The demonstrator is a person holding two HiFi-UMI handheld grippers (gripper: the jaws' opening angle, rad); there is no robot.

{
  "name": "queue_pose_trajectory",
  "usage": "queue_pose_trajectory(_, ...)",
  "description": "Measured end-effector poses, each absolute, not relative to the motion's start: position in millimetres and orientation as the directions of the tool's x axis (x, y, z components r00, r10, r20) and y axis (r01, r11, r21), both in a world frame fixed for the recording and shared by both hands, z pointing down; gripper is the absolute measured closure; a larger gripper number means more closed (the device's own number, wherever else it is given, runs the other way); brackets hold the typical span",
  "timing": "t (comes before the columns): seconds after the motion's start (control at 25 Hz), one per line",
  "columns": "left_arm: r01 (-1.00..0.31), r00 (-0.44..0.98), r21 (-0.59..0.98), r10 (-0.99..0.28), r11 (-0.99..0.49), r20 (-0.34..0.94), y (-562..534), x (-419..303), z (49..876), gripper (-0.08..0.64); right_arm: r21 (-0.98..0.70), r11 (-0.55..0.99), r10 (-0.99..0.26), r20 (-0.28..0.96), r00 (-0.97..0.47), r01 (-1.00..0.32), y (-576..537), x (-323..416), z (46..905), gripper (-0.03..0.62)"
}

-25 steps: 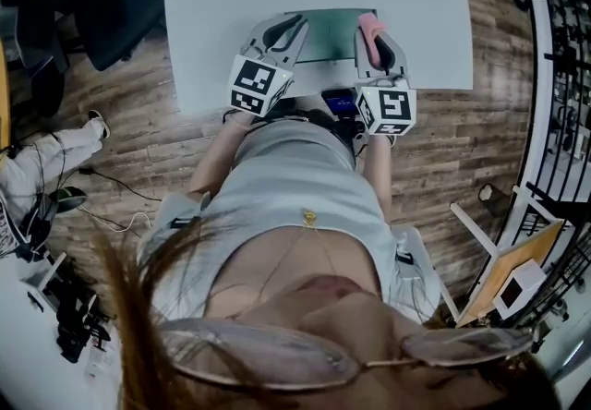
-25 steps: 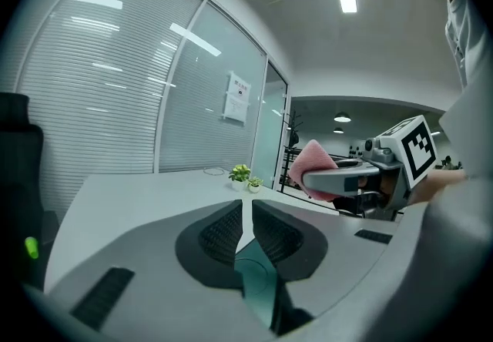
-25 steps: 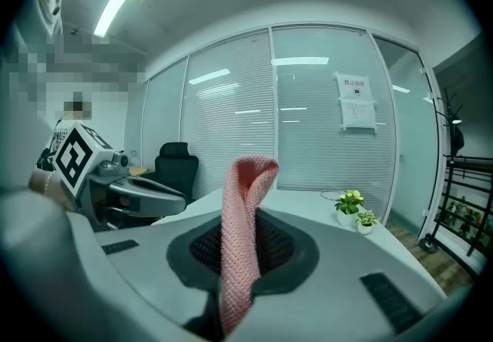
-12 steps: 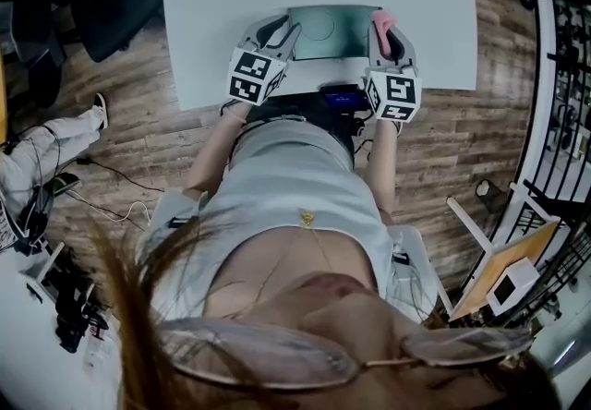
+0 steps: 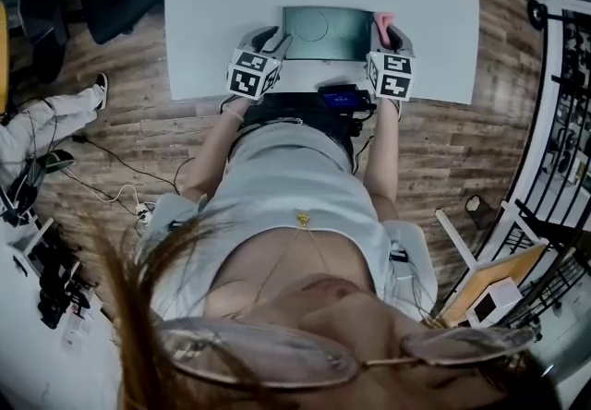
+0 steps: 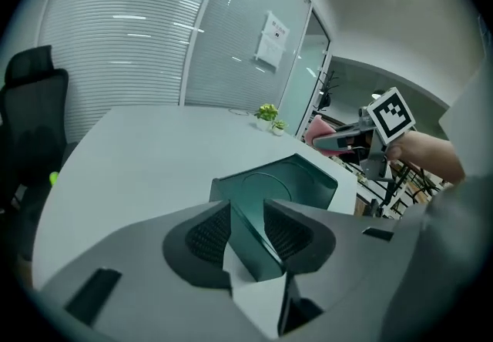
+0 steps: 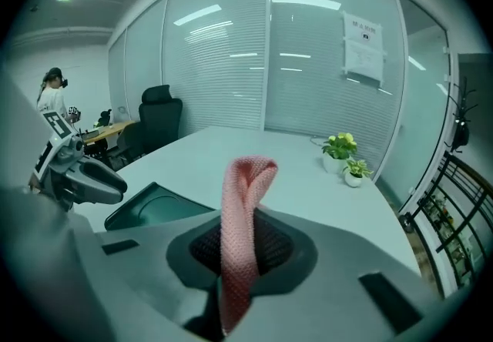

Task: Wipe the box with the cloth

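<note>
Cloth held, box wall lined up.
My right gripper [image 7: 248,239] clamps the soft pink knitted cloth [image 7: 248,179]. My left gripper [image 6: 248,226], jaws just opening, straddles the near wall of the light, stiff dark-green box [image 6: 296,179] at the pale table [image 6: 139,155] edge, seemingly unpinched; grip there.

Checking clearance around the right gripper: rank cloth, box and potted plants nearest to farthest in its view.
1. cloth, clamped in the right gripper.
2. box, low on the left, on the table.
3. potted plants, toward the table's far right.
</note>
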State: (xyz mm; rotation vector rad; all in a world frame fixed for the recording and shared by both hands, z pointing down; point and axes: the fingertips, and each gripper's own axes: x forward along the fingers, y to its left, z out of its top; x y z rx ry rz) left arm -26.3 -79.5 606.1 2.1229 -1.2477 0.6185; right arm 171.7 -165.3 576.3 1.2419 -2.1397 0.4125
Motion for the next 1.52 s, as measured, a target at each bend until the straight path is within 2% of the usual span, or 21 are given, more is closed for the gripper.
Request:
queue_pose_trajectory(0.2,-0.91,0.407,0.251,-0.584,-0.331,0.703,-68.6,-27.0,627.8,0.428,0.023,0.551,-0.579,0.731,-0.362,-0.834,-175.0,166.6,607.5,0.551)
queue_pose_trajectory(0.44,-0.932,0.358,0.239,-0.608,-0.271,0.708,-63.9,-27.7,634.9,0.428,-0.012,0.583,-0.523,0.76,-0.386,-0.813,-179.0,161.0,629.0,0.551)
queue_pose_trajectory(0.72,-0.95,0.305,0.179,-0.631,-0.257,0.713,-62.3,-31.1,631.8,0.414,0.014,0.608,-0.528,0.754,-0.391,-0.793,-185.7,150.8,634.7,0.551)
queue_pose_trajectory(1.04,-0.946,0.313,0.174,-0.623,-0.275,0.716,-59.5,-23.0,632.5,0.414,0.092,0.65,-0.535,0.761,-0.367,-0.755,-182.5,141.2,636.7,0.551)
queue_pose_trajectory(1.52,-0.914,0.375,0.179,-0.589,-0.364,0.716,-64.2,-24.0,635.0,0.403,0.006,0.593,-0.522,0.764,-0.379,-0.805,-186.7,141.7,640.9,0.552)
